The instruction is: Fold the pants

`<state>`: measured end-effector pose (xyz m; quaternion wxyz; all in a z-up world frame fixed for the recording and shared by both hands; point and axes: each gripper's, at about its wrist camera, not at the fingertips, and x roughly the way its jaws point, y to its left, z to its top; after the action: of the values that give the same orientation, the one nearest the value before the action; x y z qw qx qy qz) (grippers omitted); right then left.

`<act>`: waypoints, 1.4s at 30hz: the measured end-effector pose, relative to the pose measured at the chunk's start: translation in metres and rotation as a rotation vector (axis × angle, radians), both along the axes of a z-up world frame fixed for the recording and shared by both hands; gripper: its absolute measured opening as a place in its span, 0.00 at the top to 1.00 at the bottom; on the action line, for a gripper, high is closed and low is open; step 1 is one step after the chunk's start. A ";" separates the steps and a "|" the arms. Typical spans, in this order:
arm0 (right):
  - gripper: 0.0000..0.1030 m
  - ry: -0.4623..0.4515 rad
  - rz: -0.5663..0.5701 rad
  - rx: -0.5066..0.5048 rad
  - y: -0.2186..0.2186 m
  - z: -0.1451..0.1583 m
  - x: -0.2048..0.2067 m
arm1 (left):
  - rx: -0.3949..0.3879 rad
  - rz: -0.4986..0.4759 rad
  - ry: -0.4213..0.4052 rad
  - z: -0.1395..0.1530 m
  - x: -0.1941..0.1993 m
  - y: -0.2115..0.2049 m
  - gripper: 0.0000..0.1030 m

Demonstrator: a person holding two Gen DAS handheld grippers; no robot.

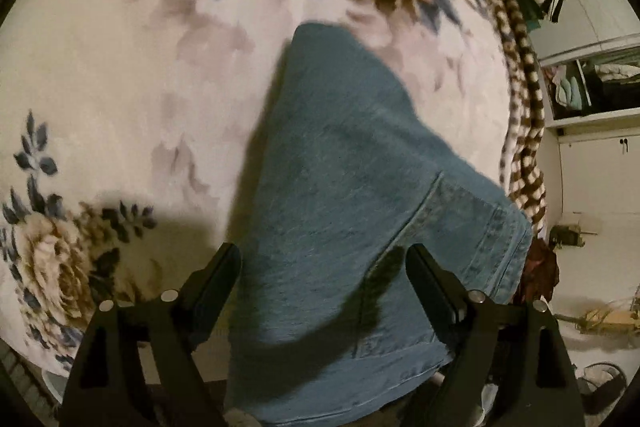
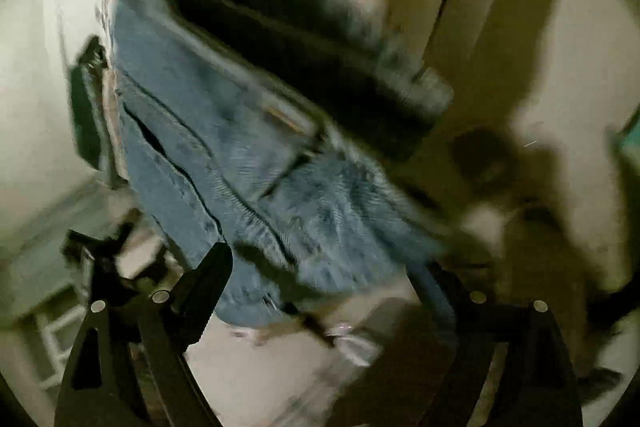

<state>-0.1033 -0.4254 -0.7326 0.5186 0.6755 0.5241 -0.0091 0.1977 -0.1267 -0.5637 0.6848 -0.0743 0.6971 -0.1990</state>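
pants, blue denim, folded, seams showing

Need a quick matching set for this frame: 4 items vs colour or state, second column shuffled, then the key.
Column 1:
1. pants
2. blanket
3. left tool
4. striped fabric

Column 2:
A. pale, with a floral print
B. brown and white, at the blanket's right edge
C. blue denim, lying on the blanket
D. open, one finger on each side of the denim

Pairs: 1-C, 2-A, 3-D, 4-B
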 end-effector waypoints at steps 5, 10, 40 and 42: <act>0.32 -0.011 -0.092 -0.109 0.011 0.014 0.000 | -0.008 -0.035 0.019 -0.013 -0.006 0.002 0.18; 0.57 -0.061 0.015 -0.419 0.026 0.096 0.010 | -0.054 -0.012 0.037 -0.020 -0.021 0.001 0.18; 0.70 -0.175 0.076 -0.465 -0.012 0.151 0.090 | -0.113 0.110 -0.070 0.047 -0.053 -0.009 0.78; 0.70 -0.192 0.091 -0.463 -0.011 0.172 0.102 | -0.114 0.122 -0.090 0.070 -0.052 -0.003 0.78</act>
<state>-0.0017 -0.4361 -0.5603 0.7067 0.5122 0.4863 -0.0414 0.1462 -0.1297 -0.4938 0.7209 -0.1462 0.6474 -0.1993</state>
